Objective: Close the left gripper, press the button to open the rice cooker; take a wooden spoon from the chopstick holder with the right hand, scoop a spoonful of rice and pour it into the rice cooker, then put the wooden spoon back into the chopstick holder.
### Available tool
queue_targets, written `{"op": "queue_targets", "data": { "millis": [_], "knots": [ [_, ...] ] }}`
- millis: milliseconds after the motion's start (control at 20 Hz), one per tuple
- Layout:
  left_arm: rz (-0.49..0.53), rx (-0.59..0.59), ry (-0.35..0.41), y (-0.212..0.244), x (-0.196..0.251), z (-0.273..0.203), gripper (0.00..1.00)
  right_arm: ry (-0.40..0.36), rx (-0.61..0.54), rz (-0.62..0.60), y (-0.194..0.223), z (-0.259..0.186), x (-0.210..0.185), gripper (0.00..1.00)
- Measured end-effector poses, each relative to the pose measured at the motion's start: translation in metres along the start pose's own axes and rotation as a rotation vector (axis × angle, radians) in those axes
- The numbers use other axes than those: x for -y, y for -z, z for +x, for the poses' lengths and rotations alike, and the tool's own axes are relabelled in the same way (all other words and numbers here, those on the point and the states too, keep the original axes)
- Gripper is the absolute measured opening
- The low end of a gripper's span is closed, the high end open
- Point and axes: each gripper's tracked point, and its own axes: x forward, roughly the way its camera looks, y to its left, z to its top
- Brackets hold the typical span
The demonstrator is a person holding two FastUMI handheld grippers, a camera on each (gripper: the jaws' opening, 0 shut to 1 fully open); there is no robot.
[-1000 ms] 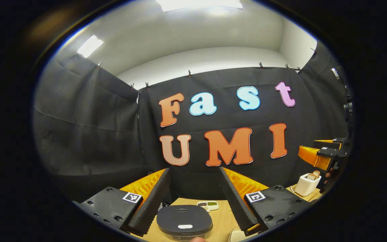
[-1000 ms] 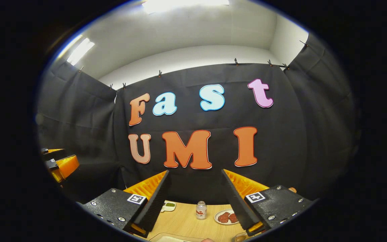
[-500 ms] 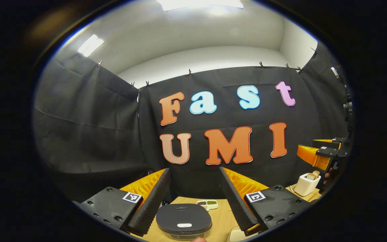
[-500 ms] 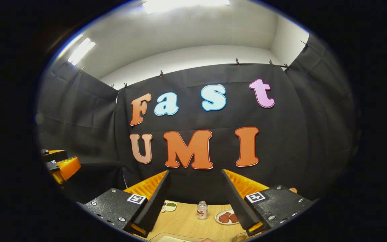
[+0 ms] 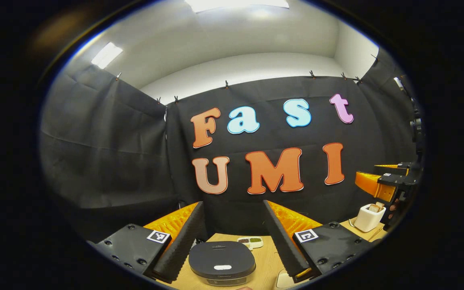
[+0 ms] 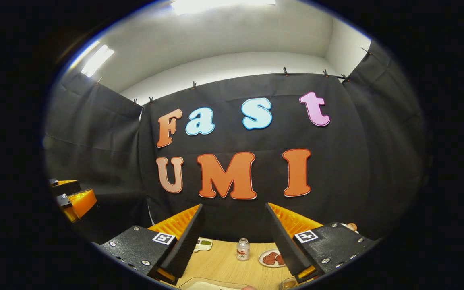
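rice cooker lid shut; chopstick holder holds utensils; plate holds red pieces; both jaws released.

A light wooden table carries the bystanders. Near its middle stands a small glass jar, with a plate of reddish pieces just to the jar's right and a small white dish of green and dark contents off to the jar's left. Well away from the jar sits a white toaster with bread in its slots.
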Motion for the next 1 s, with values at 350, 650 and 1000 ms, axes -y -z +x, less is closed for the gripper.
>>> {"op": "queue_targets", "data": {
  "millis": [350,650,1000],
  "knots": [
    [0.017,-0.022,-0.035,0.007,-0.011,0.001,0.84,-0.006,-0.023,-0.003,0.007,-0.001,-0.003,0.92],
    [0.035,-0.141,-0.080,0.043,-0.020,0.004,0.08,0.009,-0.030,-0.010,0.010,-0.001,0.004,0.92],
    [-0.047,-0.386,-0.125,0.098,-0.039,0.024,0.11,0.033,-0.045,-0.030,0.018,0.003,0.015,0.92]
  ]
}}
